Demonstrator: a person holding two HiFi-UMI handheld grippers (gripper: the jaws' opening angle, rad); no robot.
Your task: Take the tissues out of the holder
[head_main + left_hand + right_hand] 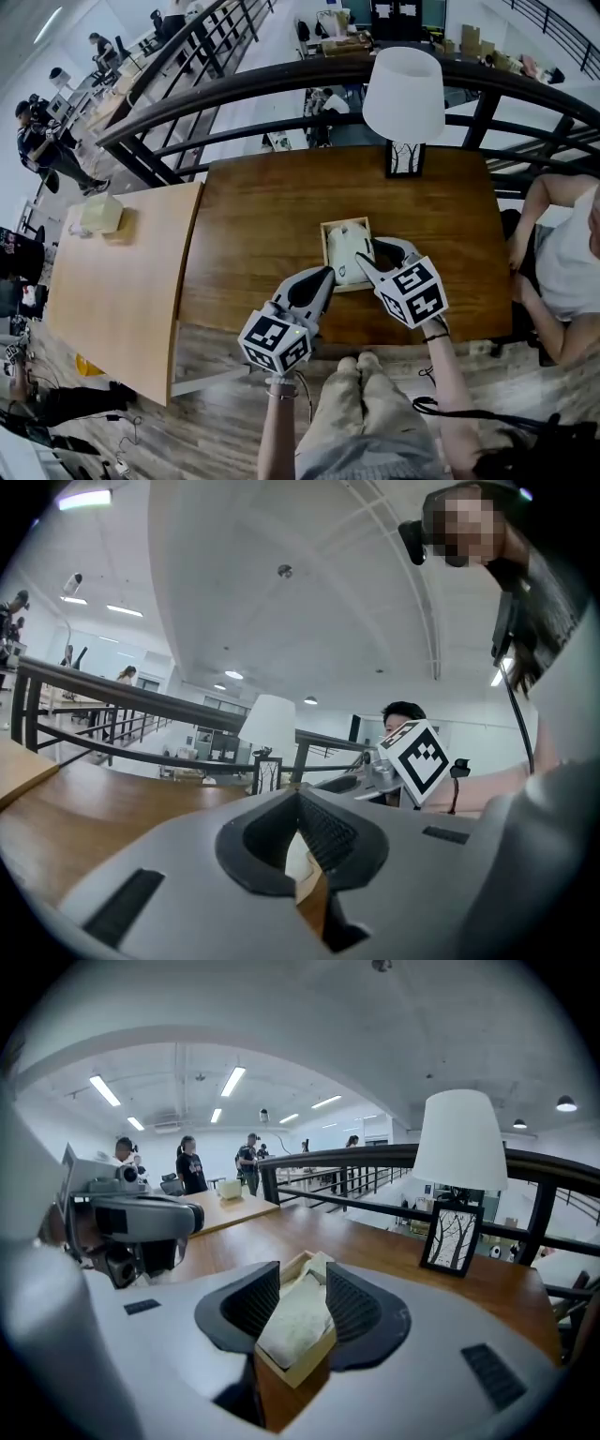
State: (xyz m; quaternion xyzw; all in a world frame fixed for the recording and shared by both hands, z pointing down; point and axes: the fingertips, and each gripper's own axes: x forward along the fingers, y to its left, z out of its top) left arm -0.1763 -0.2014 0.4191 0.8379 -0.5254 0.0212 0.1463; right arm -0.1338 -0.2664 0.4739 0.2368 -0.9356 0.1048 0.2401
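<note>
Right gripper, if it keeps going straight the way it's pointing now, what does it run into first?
Most likely the tissues, lying in the wooden holder straight ahead. The right gripper tilts down toward them with its jaws open on either side; how much gap remains is hard to judge.

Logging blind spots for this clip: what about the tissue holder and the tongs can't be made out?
- Tissues: how many; the top sheet and walls of the holder hide the rest, every view.
- Holder, left gripper view: only a sliver shows behind the left gripper's shut tongs.
- Head view: whether the right gripper touches the holder; its open tongs overlap the rim.
</note>
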